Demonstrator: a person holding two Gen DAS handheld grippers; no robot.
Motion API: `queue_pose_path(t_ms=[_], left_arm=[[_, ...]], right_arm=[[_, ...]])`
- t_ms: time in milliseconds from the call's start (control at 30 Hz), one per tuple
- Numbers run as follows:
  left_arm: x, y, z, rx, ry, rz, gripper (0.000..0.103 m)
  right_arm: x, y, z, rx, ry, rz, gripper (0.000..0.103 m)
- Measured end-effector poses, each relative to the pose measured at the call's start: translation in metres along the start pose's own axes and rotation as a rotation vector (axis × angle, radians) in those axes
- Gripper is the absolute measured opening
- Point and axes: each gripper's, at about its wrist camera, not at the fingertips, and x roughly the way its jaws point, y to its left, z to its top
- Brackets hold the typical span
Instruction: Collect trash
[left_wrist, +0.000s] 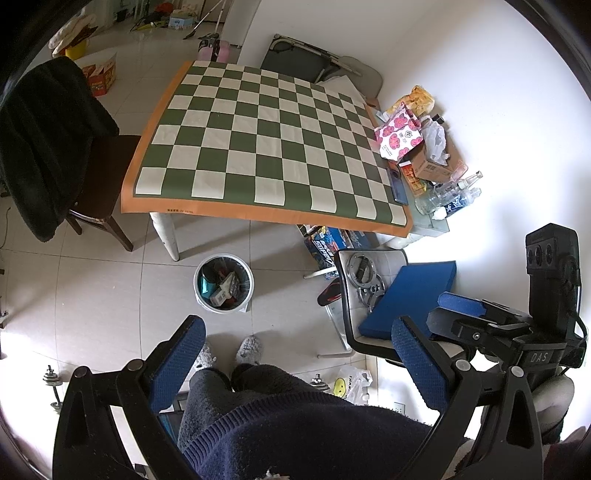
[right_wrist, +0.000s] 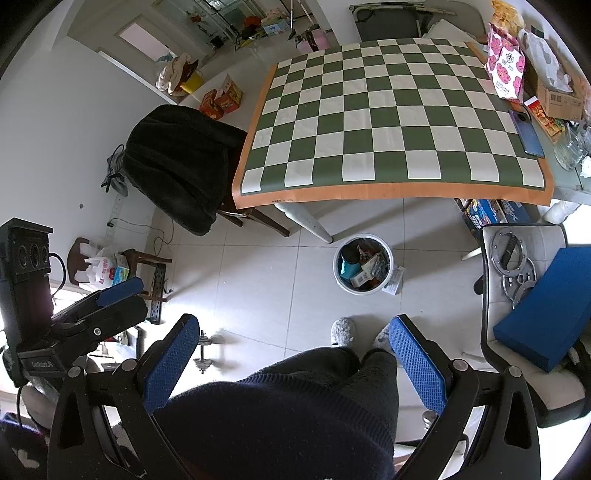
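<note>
left gripper (left_wrist: 299, 362) – spread wide, empty | right gripper (right_wrist: 293, 358) – spread wide, empty | bin (left_wrist: 224, 283) full

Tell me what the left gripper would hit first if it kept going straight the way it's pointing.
Probably the tile floor beside the bin. The open left gripper holds nothing and aims down past the table edge; depth is unclear.
</note>
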Motion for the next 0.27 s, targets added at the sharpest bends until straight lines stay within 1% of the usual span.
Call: queue_pose_path(t_ms=[267], left_arm=[[-0.0017,0.0010,0.0017,0.000,-0.006,0.001,0.103]], right_arm=[[0.0001,0.0047,-0.0026,0.000,-0.003,0.001,0.103]])
